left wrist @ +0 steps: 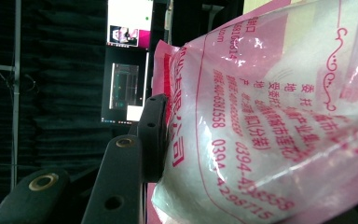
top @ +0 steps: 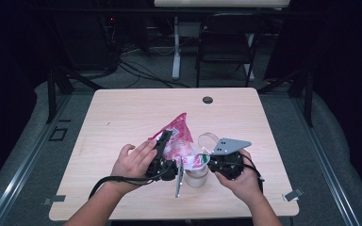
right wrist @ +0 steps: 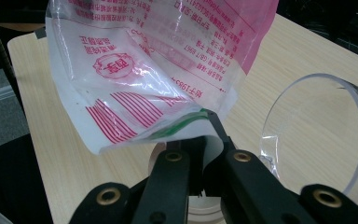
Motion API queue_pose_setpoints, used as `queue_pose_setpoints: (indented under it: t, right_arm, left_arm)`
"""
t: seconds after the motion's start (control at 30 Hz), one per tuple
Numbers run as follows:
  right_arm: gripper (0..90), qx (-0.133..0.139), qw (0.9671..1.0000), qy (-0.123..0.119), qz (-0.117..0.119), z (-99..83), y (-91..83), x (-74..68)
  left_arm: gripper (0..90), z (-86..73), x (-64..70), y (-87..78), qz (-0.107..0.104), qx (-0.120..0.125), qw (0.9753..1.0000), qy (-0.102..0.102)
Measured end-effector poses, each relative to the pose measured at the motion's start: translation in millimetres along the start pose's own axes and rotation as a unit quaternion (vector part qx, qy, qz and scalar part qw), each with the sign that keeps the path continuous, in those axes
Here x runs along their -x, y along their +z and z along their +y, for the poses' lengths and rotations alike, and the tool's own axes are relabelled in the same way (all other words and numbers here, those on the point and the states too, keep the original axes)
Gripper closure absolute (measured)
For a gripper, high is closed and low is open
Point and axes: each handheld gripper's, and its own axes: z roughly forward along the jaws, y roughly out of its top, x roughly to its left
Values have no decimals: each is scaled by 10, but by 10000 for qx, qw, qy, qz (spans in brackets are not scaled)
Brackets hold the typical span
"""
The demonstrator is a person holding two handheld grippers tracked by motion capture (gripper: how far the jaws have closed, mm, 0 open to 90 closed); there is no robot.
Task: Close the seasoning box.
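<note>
The bag (top: 178,136) hung tilted between both hands, left gripper (top: 162,143) clamped on its upper side and right gripper (right wrist: 201,179) pinching its low corner, directly above the jar (top: 196,176) on the table (top: 122,108).

The pink-and-clear plastic bag (left wrist: 270,116) carries red Chinese print with the digits "0394" beside it; further digit strings and the characters are too blurred to read surely.

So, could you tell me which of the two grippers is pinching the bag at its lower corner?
The right gripper: its jaws close on the bag's lower, red-striped corner, while the left gripper holds the bag higher up its side.
</note>
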Motion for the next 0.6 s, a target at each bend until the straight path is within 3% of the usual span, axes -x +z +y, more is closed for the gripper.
queue_pose_setpoints:
  t: [0.6]
  right_arm:
    - [900,-25,10000,6,2,-7,8,7]
  left_arm:
    - [637,13,-16,-5,37,14,10000,2]
